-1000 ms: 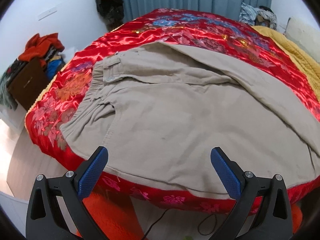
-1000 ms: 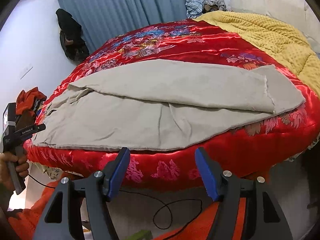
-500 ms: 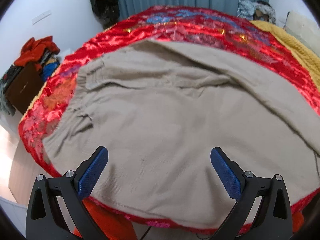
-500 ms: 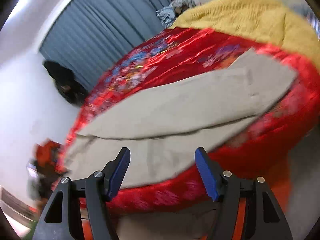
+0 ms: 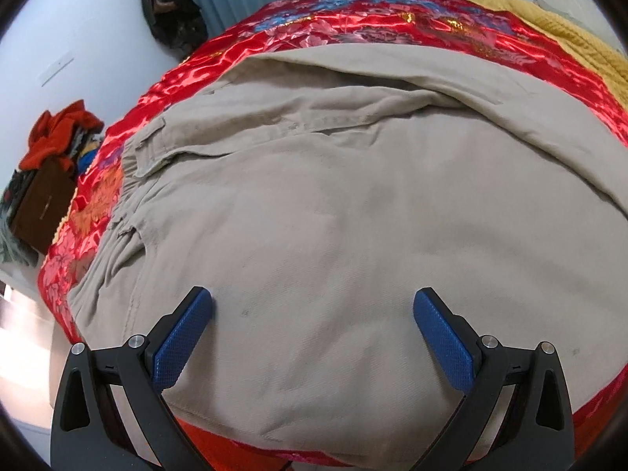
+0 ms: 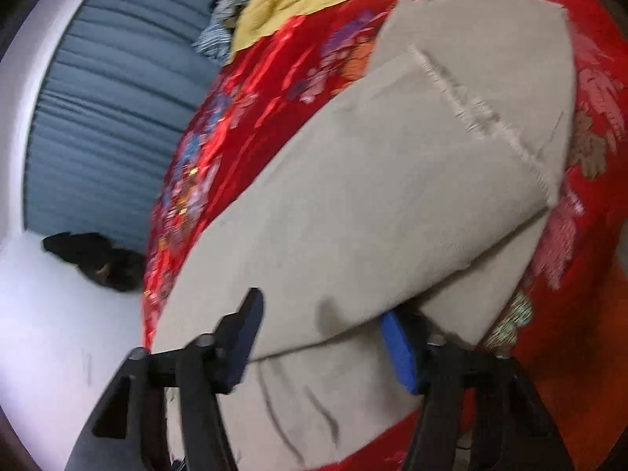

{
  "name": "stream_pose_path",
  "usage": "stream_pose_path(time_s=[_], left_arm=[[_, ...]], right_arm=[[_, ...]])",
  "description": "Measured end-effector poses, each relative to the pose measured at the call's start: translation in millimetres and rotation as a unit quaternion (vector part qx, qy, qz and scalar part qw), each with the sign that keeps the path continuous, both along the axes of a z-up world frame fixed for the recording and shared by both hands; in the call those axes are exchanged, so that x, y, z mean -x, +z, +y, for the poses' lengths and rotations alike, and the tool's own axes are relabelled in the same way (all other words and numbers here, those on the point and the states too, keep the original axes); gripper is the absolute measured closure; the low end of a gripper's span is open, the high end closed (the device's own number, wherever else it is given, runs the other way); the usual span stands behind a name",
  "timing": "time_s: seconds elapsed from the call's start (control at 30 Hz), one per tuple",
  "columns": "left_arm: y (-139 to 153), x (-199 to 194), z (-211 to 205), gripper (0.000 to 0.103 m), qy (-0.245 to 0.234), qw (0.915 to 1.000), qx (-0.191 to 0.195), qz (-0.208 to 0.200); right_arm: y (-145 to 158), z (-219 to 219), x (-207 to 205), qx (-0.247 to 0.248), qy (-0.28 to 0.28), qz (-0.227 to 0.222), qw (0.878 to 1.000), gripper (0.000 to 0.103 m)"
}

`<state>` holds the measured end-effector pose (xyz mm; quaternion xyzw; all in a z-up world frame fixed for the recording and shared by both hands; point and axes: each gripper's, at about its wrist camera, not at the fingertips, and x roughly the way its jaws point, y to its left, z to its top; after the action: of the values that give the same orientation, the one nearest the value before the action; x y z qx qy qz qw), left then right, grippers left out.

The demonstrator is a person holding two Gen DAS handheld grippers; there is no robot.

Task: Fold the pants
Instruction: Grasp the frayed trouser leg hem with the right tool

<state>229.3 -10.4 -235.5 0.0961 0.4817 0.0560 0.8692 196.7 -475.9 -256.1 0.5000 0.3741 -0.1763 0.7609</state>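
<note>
Your right gripper (image 6: 318,337), jaws just been closing, straddles the upper trouser leg's edge, cloth between the pads but not yet visibly pinched. Your left gripper (image 5: 312,325) hangs wide open, empty, above the seat of the beige pants (image 5: 353,196), which spread toward 12 o'clock across the red quilt (image 5: 353,15). Take both layers before lifting, and hold the waistband side down.

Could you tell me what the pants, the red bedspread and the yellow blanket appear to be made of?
Pants: beige woven cotton or twill, probably; matte, with soft creases and stitched seams.
Red bedspread: satin or a silk-like cloth; bright glossy highlights and a flower pattern that may be woven or embroidered.
Yellow blanket: knit or plush, judging by its nubby, dull surface.
</note>
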Motion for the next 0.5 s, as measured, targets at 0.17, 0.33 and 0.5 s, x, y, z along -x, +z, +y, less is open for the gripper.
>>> stream_pose_path(time_s=[0.17, 0.33, 0.5], left_arm=[[5.9, -1.3, 4.1, 0.001, 0.002, 0.9998, 0.013, 0.013], [26.2, 1.3, 10.6, 0.001, -0.006, 0.9993, 0.035, 0.005], [53.1, -8.6, 15.6, 0.001, -0.008, 0.9969, 0.078, -0.009]], right_arm=[[1.6, -5.6, 0.0, 0.025, -0.009, 0.016, 1.0, 0.096], [45.8, -3.2, 0.2, 0.077, 0.031, -0.034, 0.996, 0.099], [111.0, 16.9, -7.8, 0.155, 0.103, -0.095, 0.978, 0.099]])
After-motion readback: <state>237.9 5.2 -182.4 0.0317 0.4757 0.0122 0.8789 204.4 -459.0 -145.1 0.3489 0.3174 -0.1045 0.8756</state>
